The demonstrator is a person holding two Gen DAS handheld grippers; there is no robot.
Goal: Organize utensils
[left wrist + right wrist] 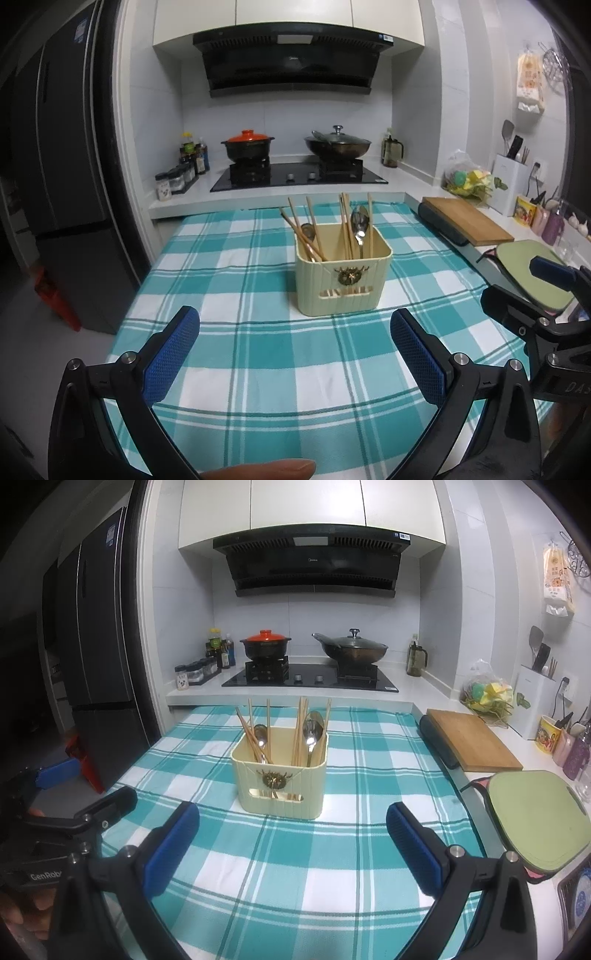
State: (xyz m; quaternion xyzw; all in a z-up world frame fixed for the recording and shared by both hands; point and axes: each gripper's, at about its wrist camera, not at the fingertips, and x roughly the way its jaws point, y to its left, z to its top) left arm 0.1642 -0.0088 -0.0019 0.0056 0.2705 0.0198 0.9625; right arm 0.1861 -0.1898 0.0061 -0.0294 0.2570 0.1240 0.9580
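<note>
both grippers gape wide and empty: left gripper (295, 354), right gripper (293, 843); holder (279, 775) at 12 o'clock, chopsticks (301, 727) upright, neither clearly nearer.

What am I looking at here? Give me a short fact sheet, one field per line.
Setting: kitchen, table with a teal checked cloth
Main item: cream utensil holder standing upright on the cloth
Contents: wooden chopsticks and metal spoons, upright or leaning
Left gripper: open, empty, short of the holder
Right gripper: open, empty, short of the holder
Loose utensils on cloth: none visible
Behind: stove with orange-lidded pot and wok
</note>
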